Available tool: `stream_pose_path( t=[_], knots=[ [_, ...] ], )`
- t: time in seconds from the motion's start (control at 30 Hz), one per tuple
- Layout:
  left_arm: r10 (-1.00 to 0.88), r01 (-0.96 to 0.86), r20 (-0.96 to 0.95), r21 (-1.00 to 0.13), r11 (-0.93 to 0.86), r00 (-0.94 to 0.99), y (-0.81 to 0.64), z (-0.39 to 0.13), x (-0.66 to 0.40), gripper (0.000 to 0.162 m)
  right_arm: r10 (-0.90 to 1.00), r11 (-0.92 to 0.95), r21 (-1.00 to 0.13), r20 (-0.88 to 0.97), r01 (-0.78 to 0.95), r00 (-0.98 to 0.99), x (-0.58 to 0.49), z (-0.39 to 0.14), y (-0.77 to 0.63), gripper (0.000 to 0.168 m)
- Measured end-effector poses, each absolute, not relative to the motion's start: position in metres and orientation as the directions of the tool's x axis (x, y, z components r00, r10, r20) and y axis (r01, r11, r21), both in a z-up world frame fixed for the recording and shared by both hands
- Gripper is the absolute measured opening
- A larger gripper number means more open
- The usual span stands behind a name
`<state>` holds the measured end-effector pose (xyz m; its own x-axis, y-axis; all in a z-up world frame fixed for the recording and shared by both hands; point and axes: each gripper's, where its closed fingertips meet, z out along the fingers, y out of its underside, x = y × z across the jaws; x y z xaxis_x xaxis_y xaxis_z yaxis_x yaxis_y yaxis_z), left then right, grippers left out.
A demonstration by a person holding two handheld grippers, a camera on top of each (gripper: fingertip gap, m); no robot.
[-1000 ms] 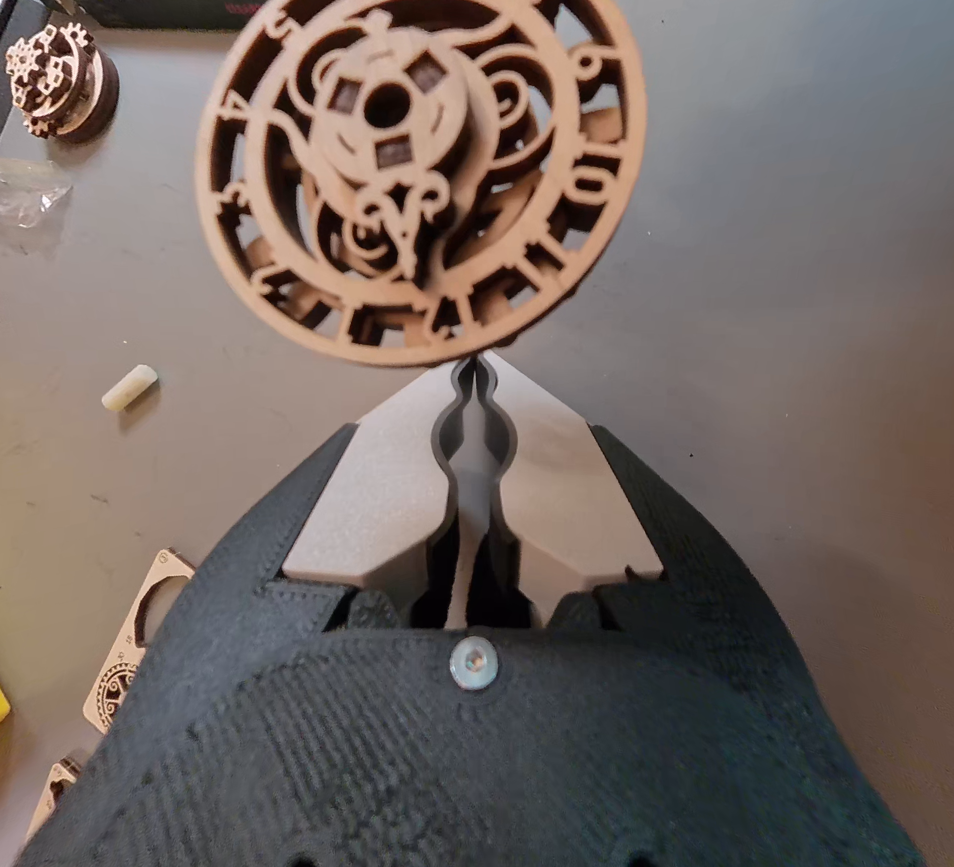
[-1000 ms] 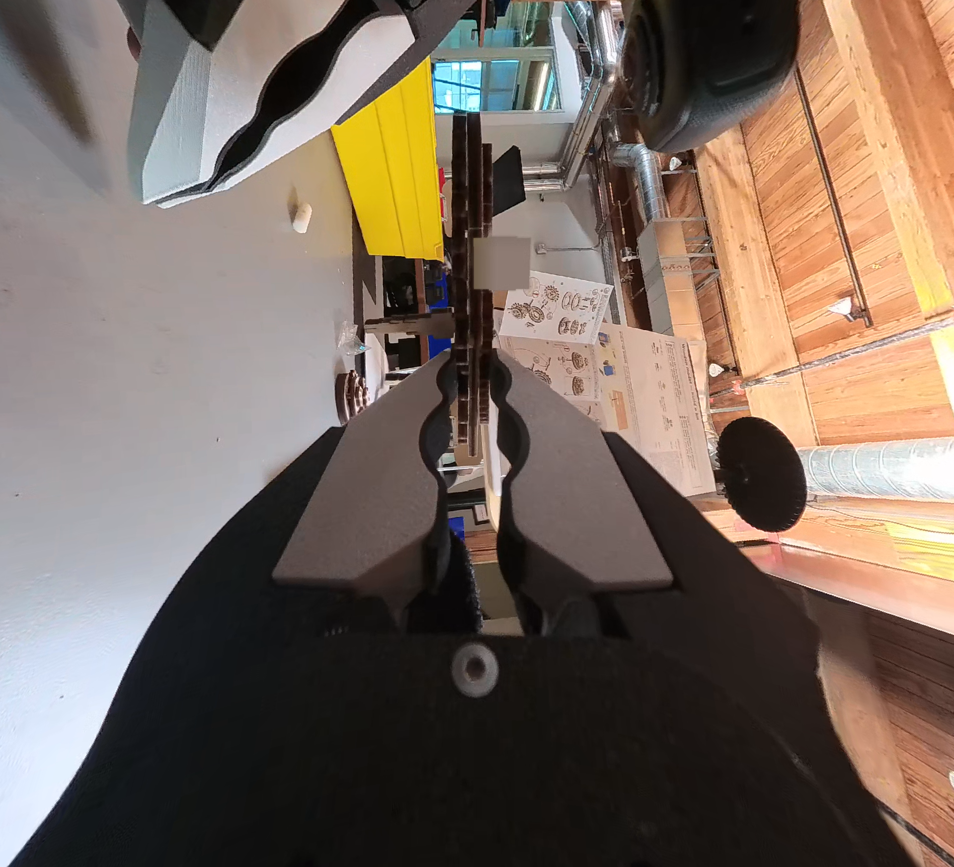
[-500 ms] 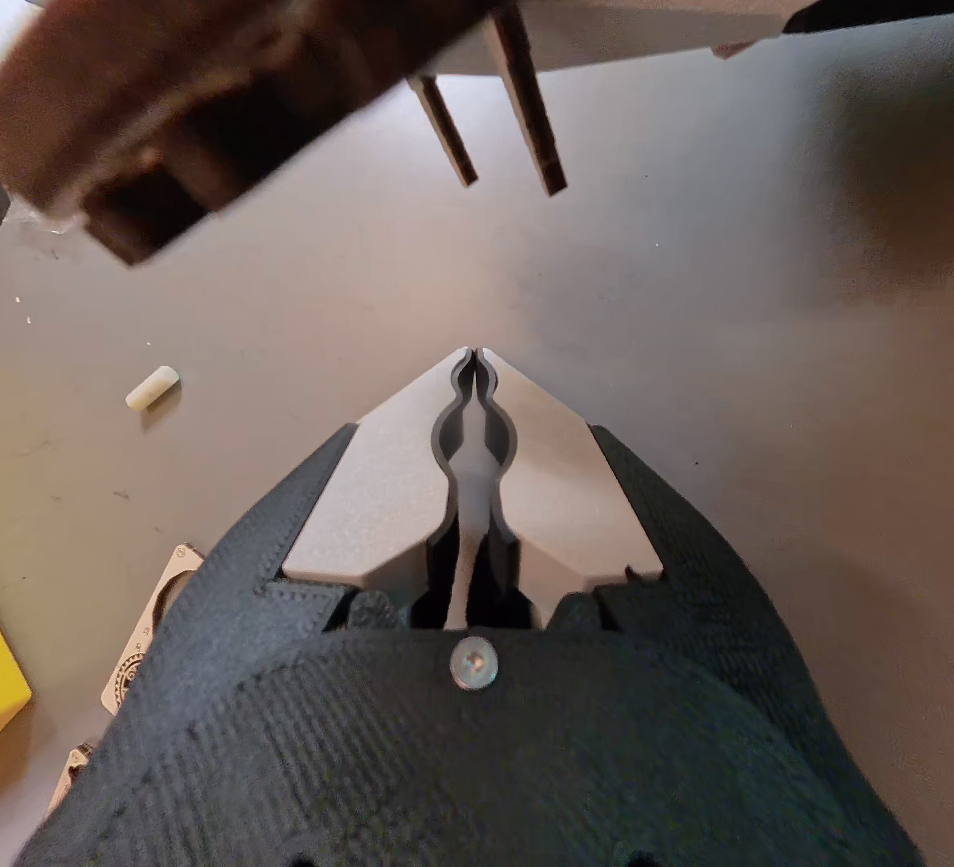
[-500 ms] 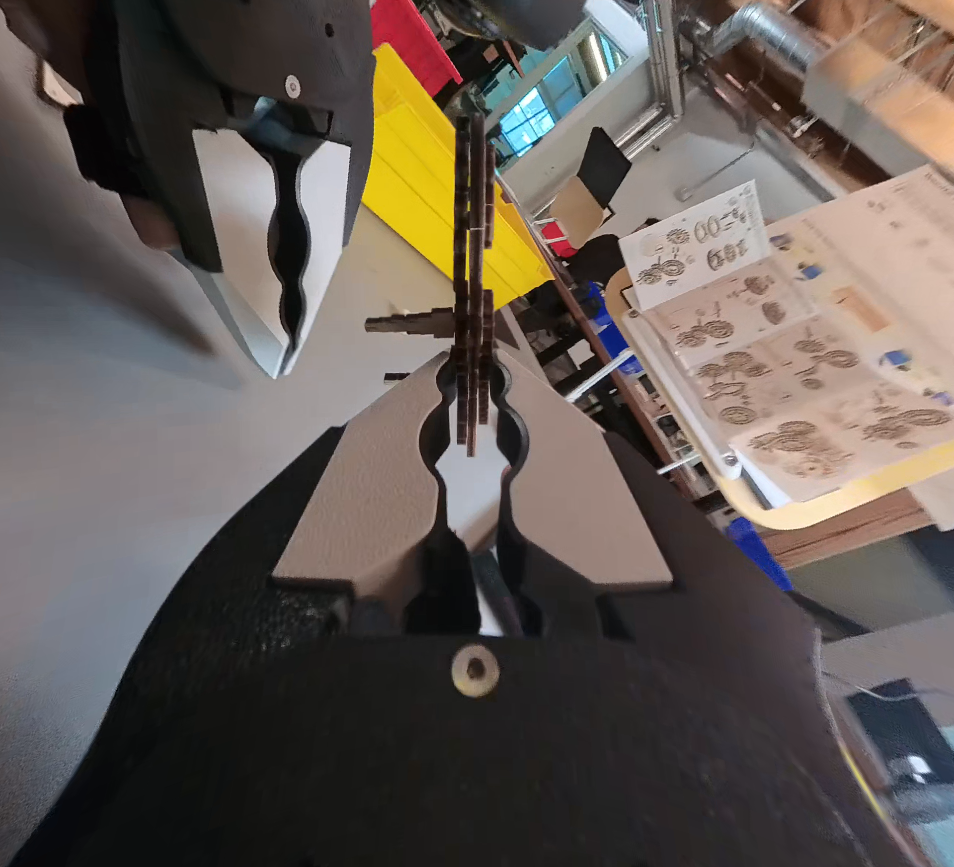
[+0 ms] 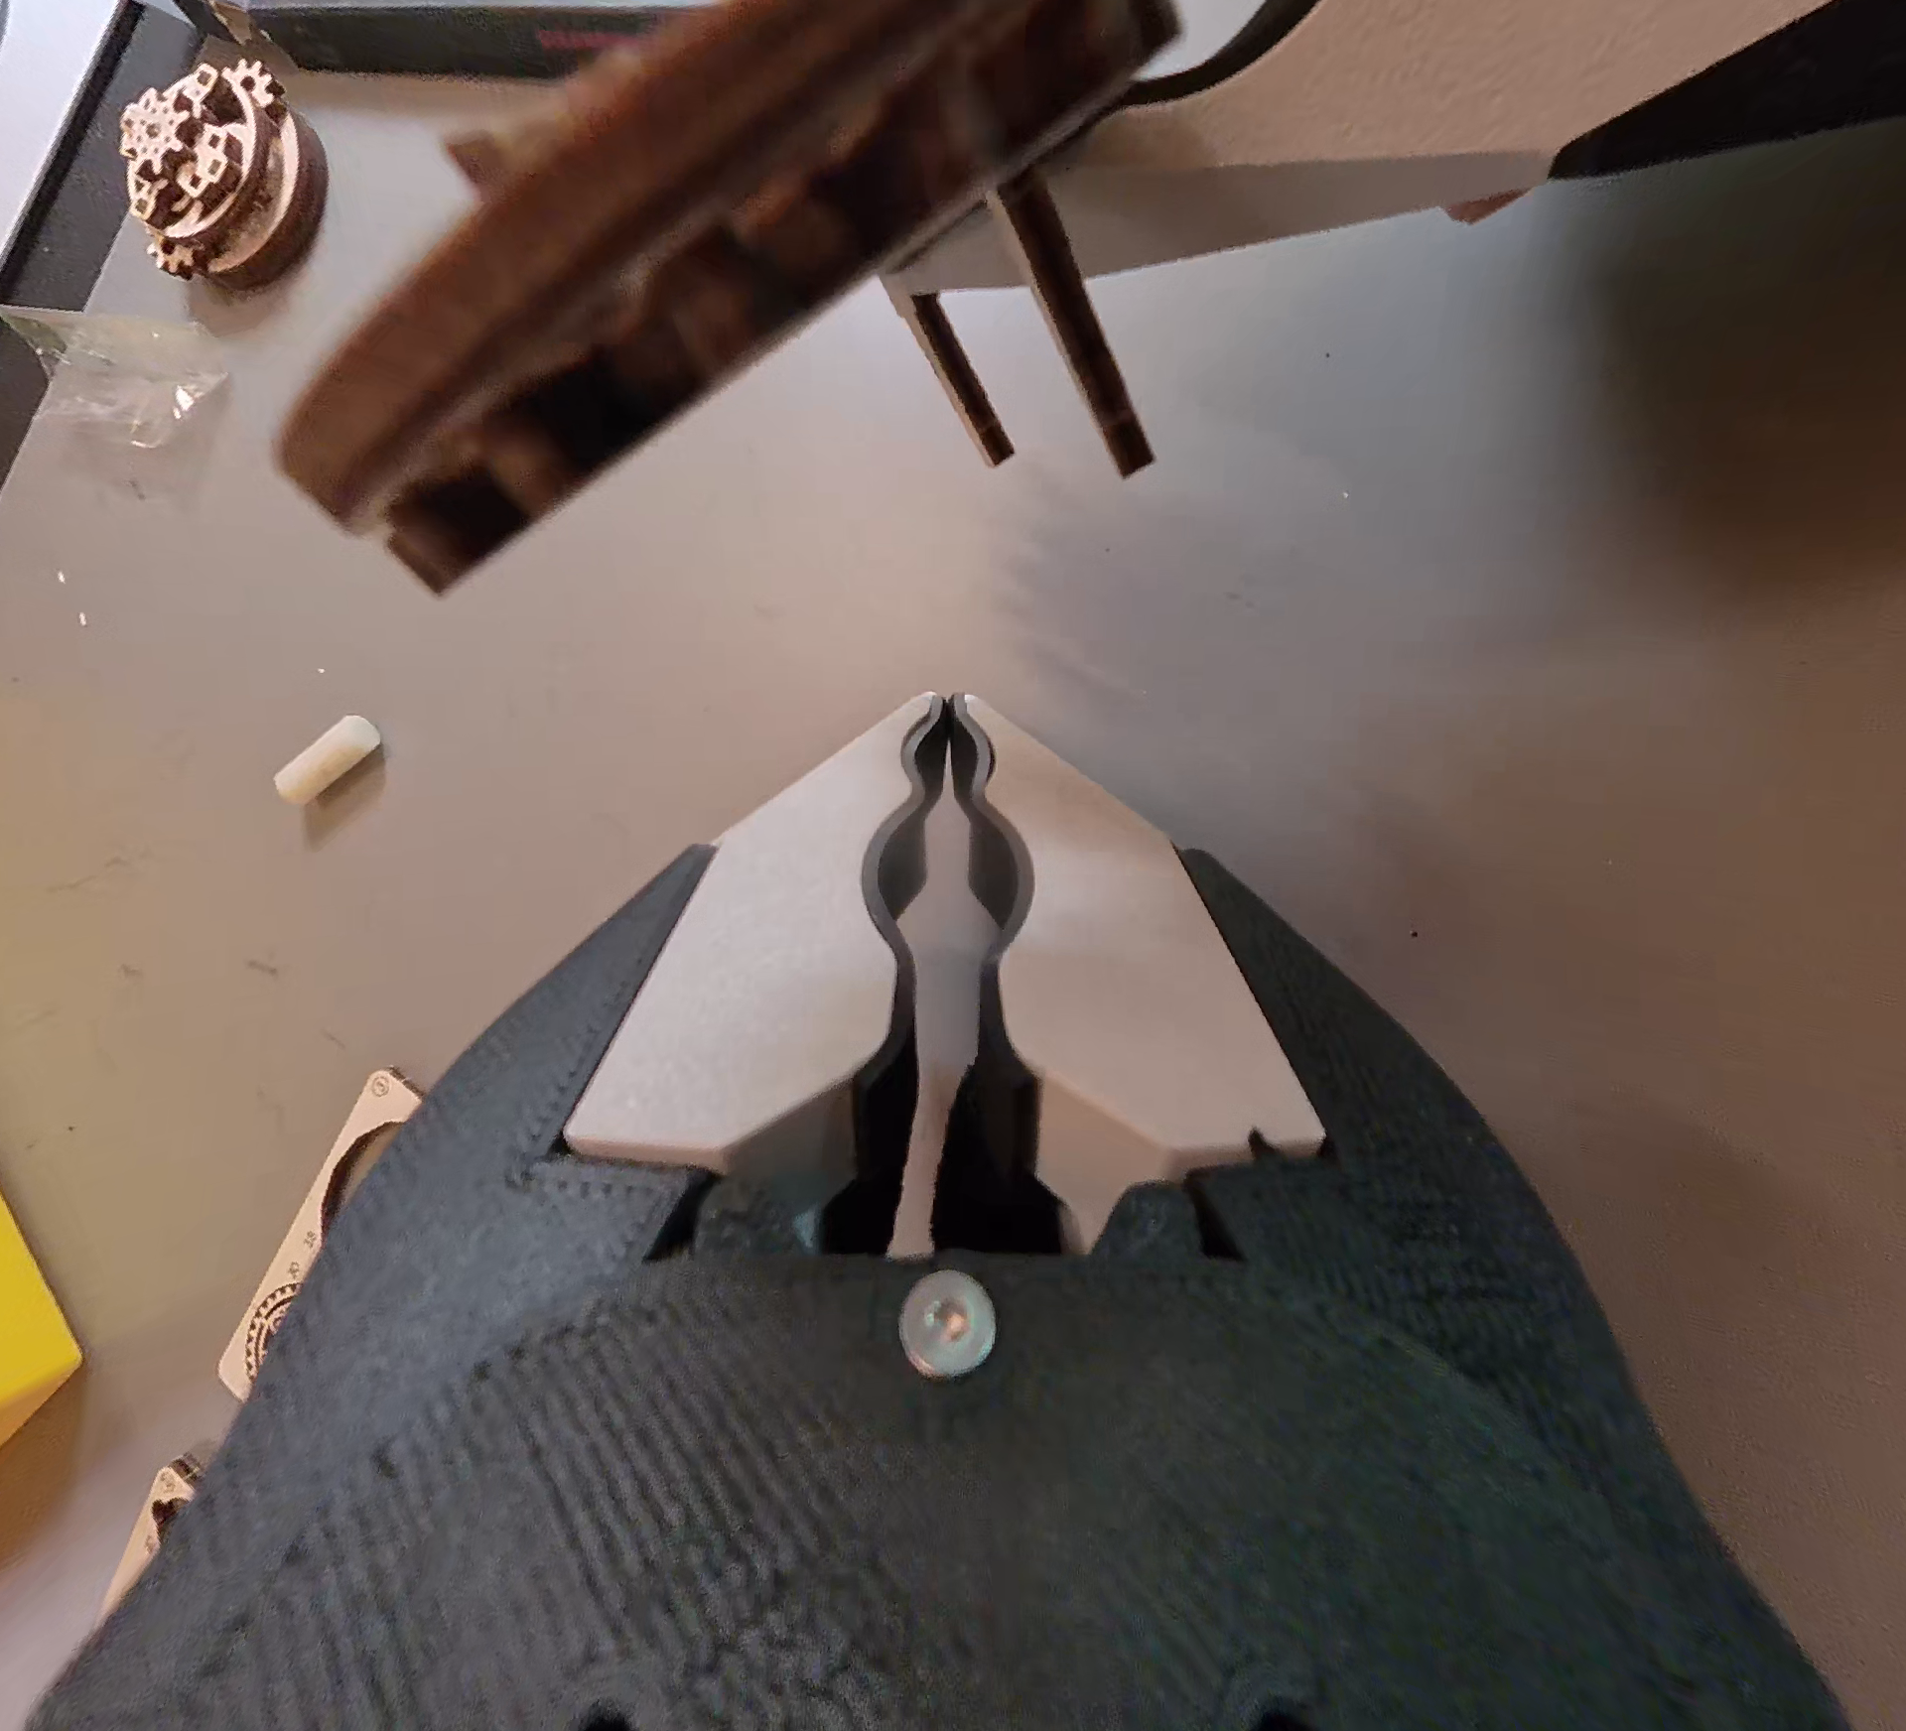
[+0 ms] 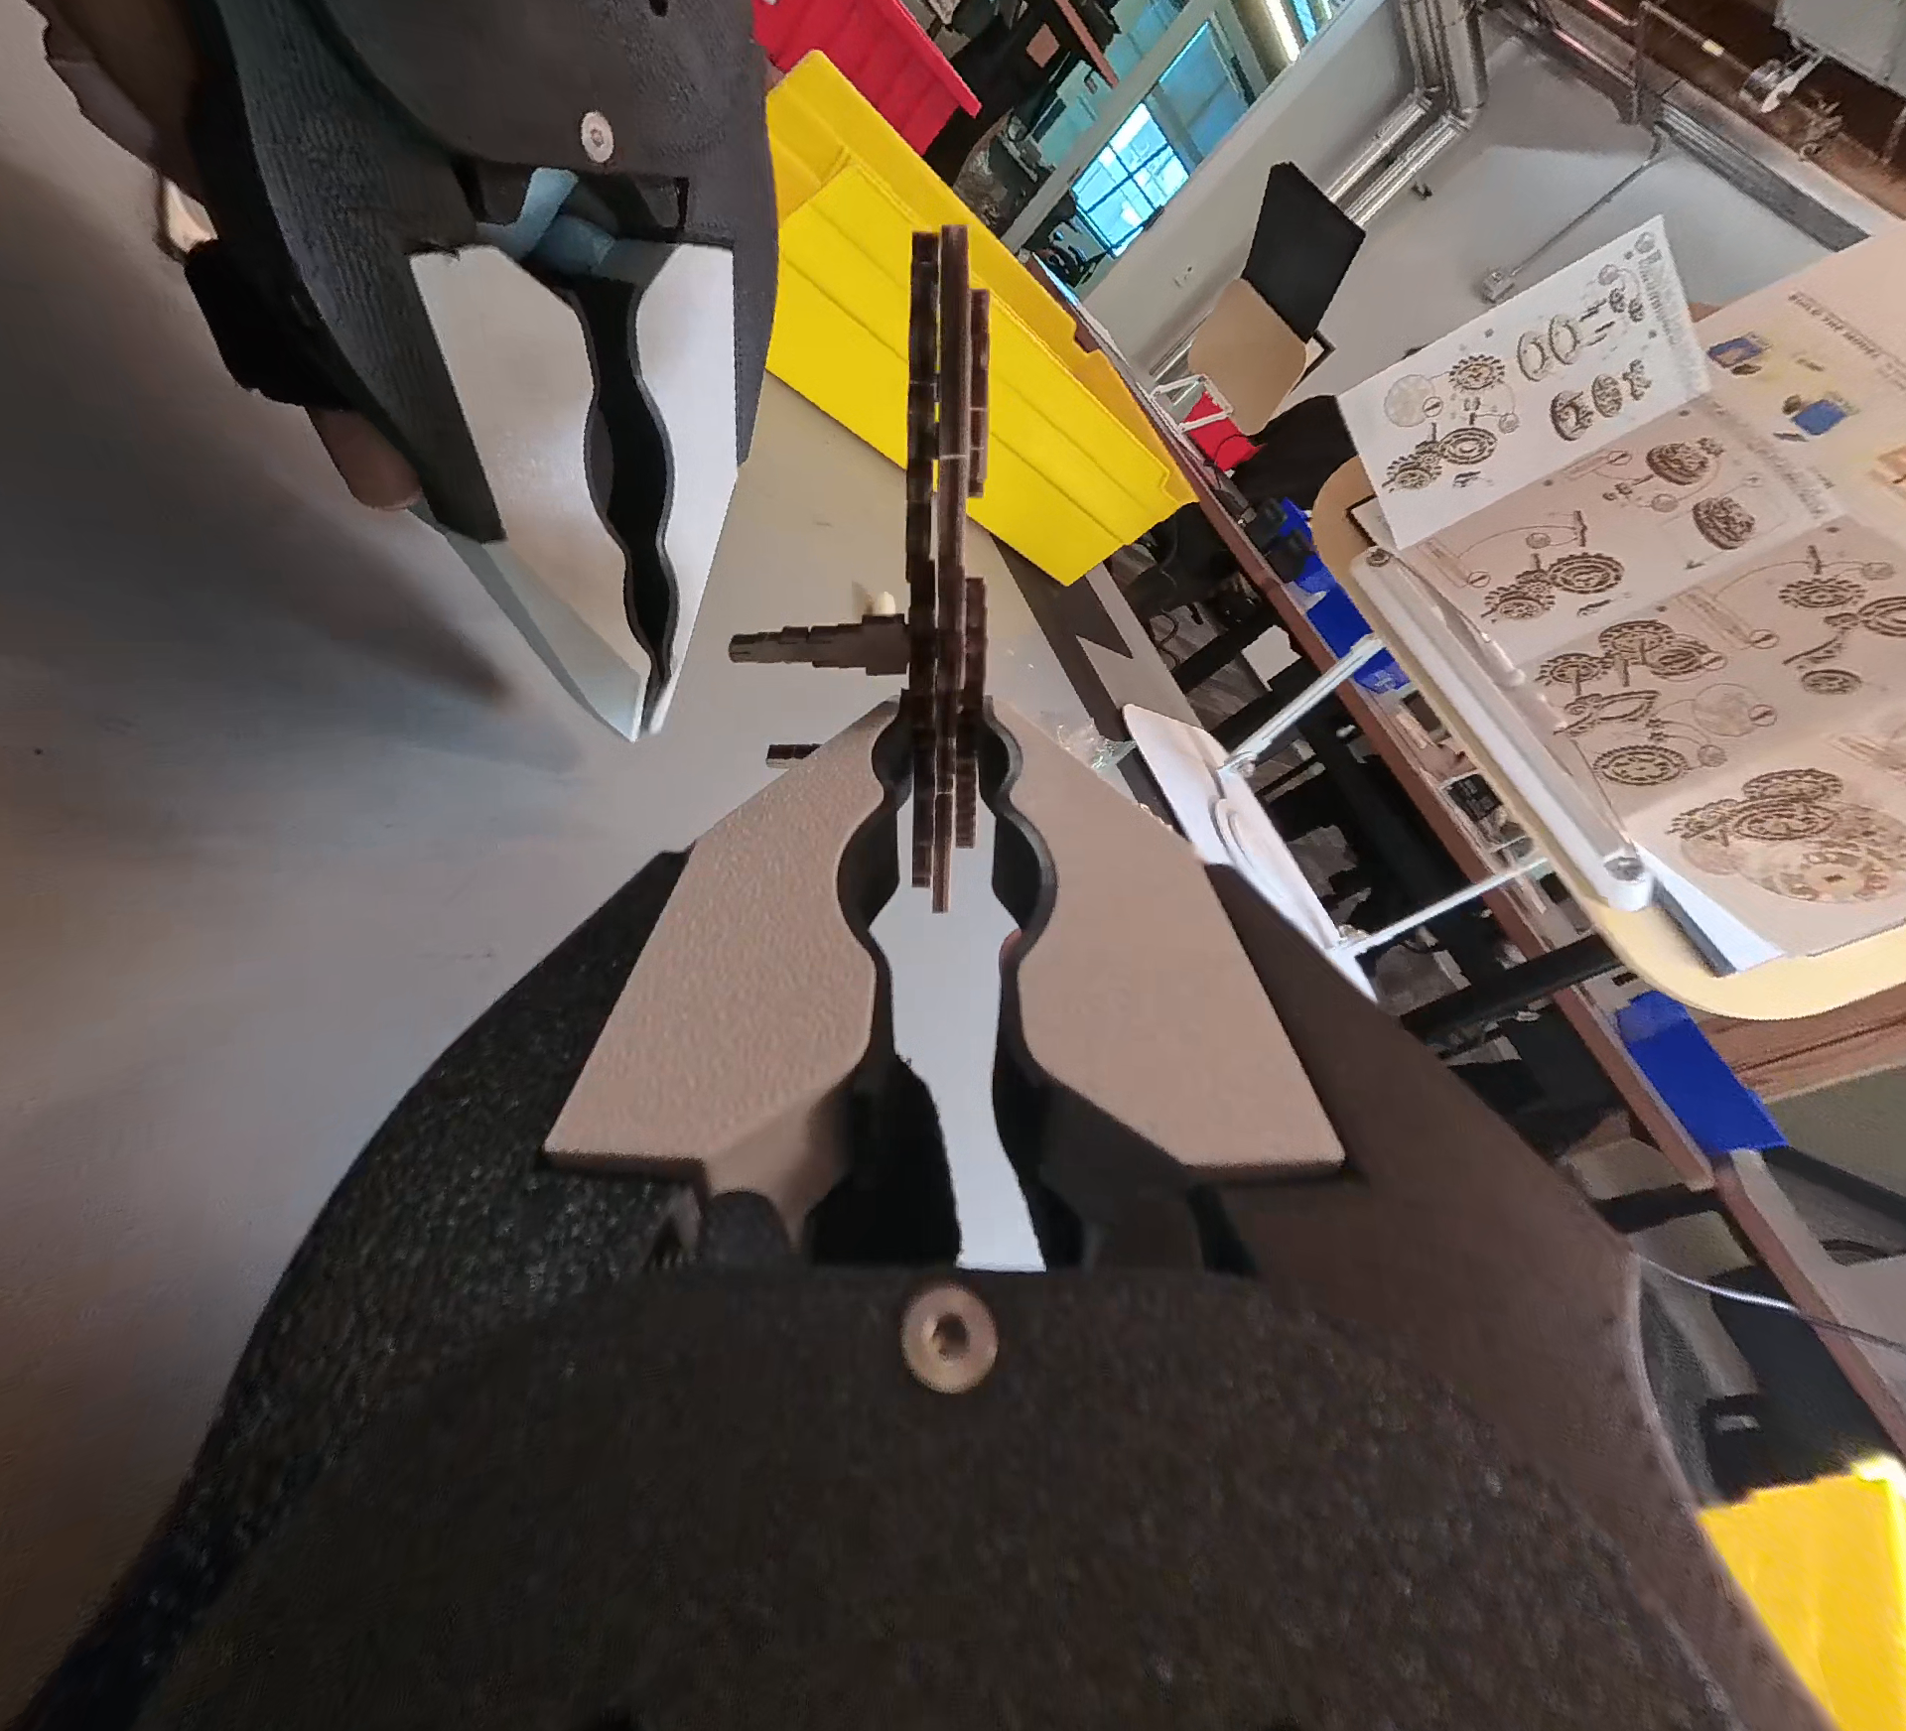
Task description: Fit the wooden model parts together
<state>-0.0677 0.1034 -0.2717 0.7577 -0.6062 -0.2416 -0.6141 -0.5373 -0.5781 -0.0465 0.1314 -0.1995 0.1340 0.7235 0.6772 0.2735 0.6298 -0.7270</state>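
Round brown layered wooden clock-dial assembly (image 6: 944,568) — clamped edge-on in right gripper (image 6: 944,753), since tilted from face-on; left gripper (image 5: 949,712) closed, empty, at 6 o'clock — mating part unpicked.

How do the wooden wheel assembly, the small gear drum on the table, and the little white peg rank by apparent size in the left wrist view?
1. Wooden wheel assembly, by far the largest, though it is held up close to the camera, which exaggerates it.
2. Small gear drum.
3. White peg, the smallest.
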Motion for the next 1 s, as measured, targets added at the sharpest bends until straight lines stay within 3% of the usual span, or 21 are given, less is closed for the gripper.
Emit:
stream_pose_path(
  t=[0.17,0.43,1.0],
  knots=[
    [-0.608,-0.618,-0.242,-0.569,-0.542,0.756,0.103,-0.274,-0.069,0.000,0.549,0.754,-0.554,0.826,0.352,0.124,-0.046,-0.203,0.135,0.010],
    [-0.610,-0.627,-0.250,-0.559,-0.542,0.752,0.102,-0.277,-0.070,0.000,0.401,0.821,-0.425,0.904,0.382,0.147,-0.044,-0.193,0.136,0.009],
    [-0.613,-0.647,-0.276,-0.541,-0.538,0.740,0.104,-0.281,-0.074,0.000,0.323,0.851,-0.340,0.940,0.399,0.111,-0.044,-0.195,0.133,0.010]
  ],
)
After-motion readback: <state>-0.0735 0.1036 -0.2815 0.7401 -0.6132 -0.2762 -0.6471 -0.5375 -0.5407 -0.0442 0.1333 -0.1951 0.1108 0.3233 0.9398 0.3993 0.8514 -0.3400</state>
